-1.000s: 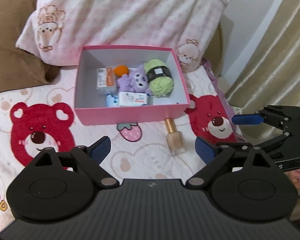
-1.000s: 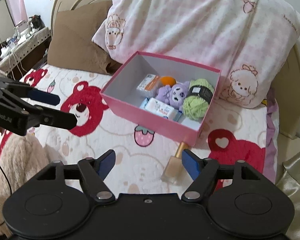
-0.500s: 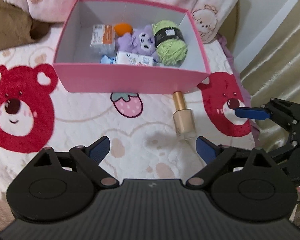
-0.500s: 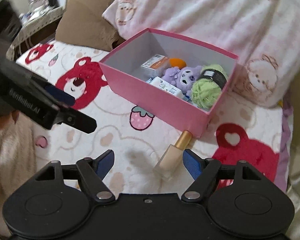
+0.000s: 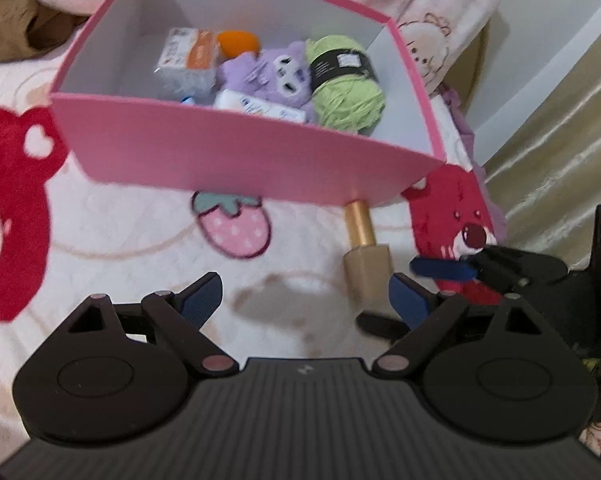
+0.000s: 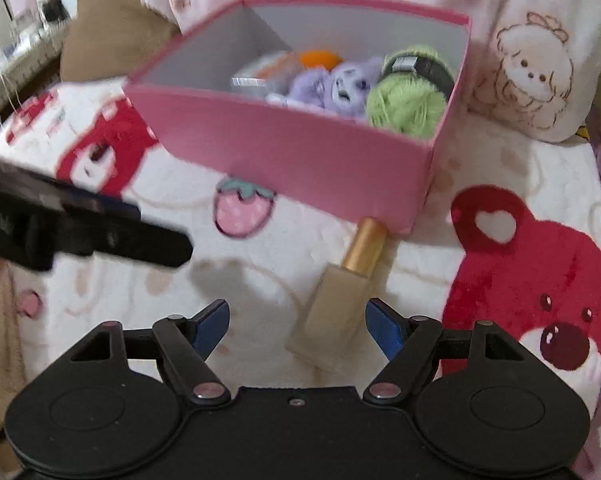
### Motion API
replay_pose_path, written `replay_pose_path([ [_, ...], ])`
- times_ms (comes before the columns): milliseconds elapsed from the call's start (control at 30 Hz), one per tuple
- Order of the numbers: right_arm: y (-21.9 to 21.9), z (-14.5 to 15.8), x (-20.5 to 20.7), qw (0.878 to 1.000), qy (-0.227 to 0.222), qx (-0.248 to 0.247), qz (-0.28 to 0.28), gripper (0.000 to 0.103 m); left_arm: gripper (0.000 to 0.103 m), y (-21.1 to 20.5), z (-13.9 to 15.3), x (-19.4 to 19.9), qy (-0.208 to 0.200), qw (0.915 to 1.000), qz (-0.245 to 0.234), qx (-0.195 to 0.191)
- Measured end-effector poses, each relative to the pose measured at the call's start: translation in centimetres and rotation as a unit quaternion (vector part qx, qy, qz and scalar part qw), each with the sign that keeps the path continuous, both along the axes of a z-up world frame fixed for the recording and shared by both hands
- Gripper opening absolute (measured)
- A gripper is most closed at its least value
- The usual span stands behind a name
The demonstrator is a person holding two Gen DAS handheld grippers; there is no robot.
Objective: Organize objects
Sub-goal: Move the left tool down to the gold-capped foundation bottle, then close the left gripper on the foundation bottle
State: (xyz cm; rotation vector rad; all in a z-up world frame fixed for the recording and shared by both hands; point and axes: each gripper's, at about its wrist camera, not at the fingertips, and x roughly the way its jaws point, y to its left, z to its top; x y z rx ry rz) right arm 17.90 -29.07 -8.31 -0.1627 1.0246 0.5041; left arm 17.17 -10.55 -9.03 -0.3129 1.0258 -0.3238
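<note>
A gold-capped bottle lies alone on the bear-print bed cover, outside the pink box and toward the pillow end of the bed, its cap end touching or nearly touching the box's near wall by the near right corner and its long axis running from that wall back toward the person holding the tools. The right gripper hangs just above the bottle's square base, its blue fingers spread wider than the bottle and gripping nothing, with the base a little right of centre in the gap, so this hand looks the nearer and better lined up. The left gripper is also empty, its fingers wide but closing slightly; from its view the bottle sits by its right finger rather than between the two. The coming grasp, by this reading, turns on the fingers straddling the bottle across its narrow width, not along its length. Inside the box are a ball of green yarn with a black band, a purple plush toy, an orange ball, an orange-and-white packet and a white packet against the near wall. The bottle appears to be the only item not yet put away.
</note>
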Motion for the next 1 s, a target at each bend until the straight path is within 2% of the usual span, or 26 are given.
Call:
replay_pose_path([
  [100,0.0,-1.0,0.1,1.0,0.016,-0.01,-0.006,0.078,0.089,-1.0,-0.6,0.6,-0.023,0.9997,-0.002,0.001],
  [233,0.3,-1.9,-0.1,1.0,0.024,-0.005,-0.016,0.071,0.086,-2.3,-2.1,1.3,-0.012,0.9997,-0.009,-0.02],
  [367,0.8,-2.6,-0.4,0.999,0.018,-0.027,-0.015,0.066,0.073,-3.0,-3.4,1.5,-0.003,0.9985,-0.017,-0.053],
  [433,0.8,-3.1,-0.1,0.999,0.022,-0.034,-0.021,0.062,0.07,-3.1,-4.1,1.6,-0.005,0.9973,-0.019,-0.071],
  [500,0.8,-3.7,0.1,0.999,0.023,-0.042,-0.026,0.053,0.064,-3.6,-4.8,1.6,-0.001,0.9972,-0.023,-0.071],
  [533,0.7,-4.0,0.5,0.998,0.023,-0.046,-0.03,0.051,0.061,-3.8,-5.2,1.7,0.003,0.9972,-0.024,-0.071],
  [600,0.4,-4.2,0.8,0.998,0.029,-0.039,-0.043,0.05,0.053,-4.2,-6.1,1.7,0.012,0.9965,-0.022,-0.079],
  [700,0.1,-4.0,0.7,0.997,0.033,-0.031,-0.054,0.049,0.051,-4.2,-6.7,1.5,0.009,0.9948,-0.016,-0.1],
  [800,-0.1,-4.0,0.9,0.995,0.05,0.001,-0.084,0.049,0.045,-3.6,-6.7,1.7,0.021,0.9929,-0.017,-0.116],
  [933,0.3,-3.8,0.9,0.993,0.062,0.028,-0.098,0.049,0.036,-2.1,-6.9,1.6,0.04,0.9874,-0.008,-0.153],
  [1000,0.4,-3.7,0.7,0.992,0.068,0.041,-0.097,0.049,0.035,-1.5,-6.8,1.1,0.046,0.9865,-0.002,-0.157],
])
